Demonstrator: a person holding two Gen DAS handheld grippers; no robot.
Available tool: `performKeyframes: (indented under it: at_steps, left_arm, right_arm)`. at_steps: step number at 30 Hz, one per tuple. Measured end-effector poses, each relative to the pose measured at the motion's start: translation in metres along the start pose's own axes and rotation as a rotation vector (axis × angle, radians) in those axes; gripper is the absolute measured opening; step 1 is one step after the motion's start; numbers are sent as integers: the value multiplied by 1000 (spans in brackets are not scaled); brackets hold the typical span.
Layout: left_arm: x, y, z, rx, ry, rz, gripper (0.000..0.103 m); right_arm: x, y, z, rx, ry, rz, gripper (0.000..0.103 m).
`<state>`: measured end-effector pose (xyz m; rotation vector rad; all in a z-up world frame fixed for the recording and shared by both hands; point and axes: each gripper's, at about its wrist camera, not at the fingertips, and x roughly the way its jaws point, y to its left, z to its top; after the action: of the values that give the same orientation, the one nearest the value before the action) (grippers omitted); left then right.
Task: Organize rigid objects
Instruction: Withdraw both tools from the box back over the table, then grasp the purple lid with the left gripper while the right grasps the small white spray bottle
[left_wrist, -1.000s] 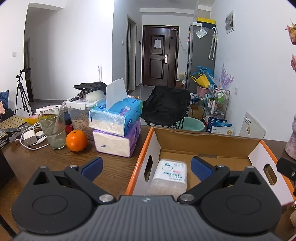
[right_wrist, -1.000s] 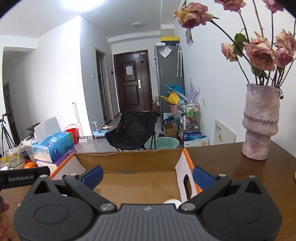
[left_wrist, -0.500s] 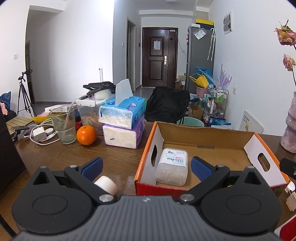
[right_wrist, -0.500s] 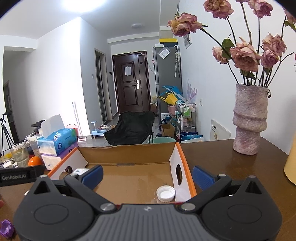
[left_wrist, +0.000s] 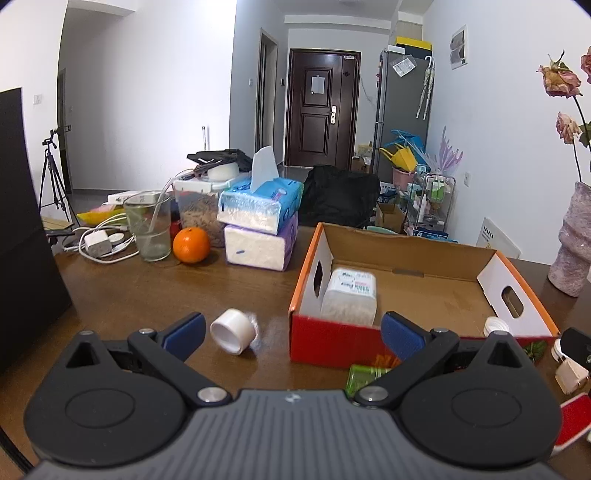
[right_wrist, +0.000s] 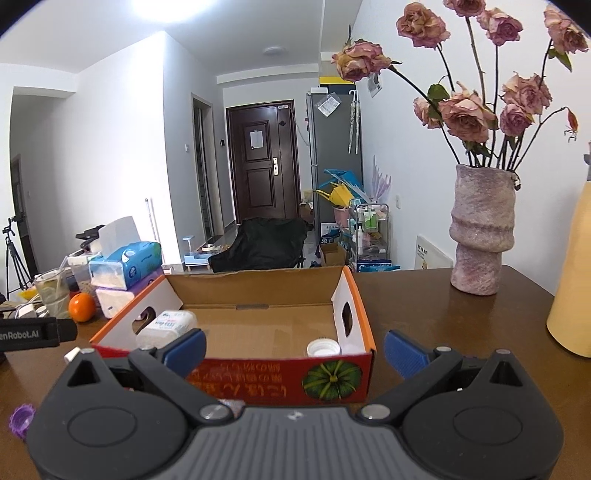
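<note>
Left wrist view: low over worktop (left_wrist: 140, 295), looks forward along left hand-held gripper (left_wrist: 291, 334), cardboard box (left_wrist: 417, 291) close, ahead-right. Right wrist view: same low height, right hand-held gripper (right_wrist: 294, 349) square on to the box's near wall (right_wrist: 280, 376), very close. Both face the dark door (left_wrist: 321, 110) down the room. Shared: box, tissue packs (right_wrist: 127, 264), orange (right_wrist: 82, 307), vase (right_wrist: 480, 229).

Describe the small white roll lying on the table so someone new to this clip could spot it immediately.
Start at the orange-rimmed cardboard box on the brown table. Just outside its left wall, near the left gripper, lies a white roll on its side, open end facing the camera. Unlike the white bottle cap and white packet, it sits outside the box.
</note>
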<state>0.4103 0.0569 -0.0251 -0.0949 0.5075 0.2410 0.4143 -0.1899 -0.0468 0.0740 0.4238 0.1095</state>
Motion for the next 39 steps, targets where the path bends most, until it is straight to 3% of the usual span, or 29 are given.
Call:
performKeyframes:
  at_steps: [12,25,39]
  left_arm:
    - [-34,14,-29,-1,28,-4,103]
    - [-40,37,-59,-14,92,21,103]
    - [-39,63,-69,-18,100,67,103]
  right_arm:
    - [-45,-6,-24,-11,10,-14,103]
    - [-66,-30,-55,-9,60,-58,103]
    - [-74,-95,-74,42,80,-144,103]
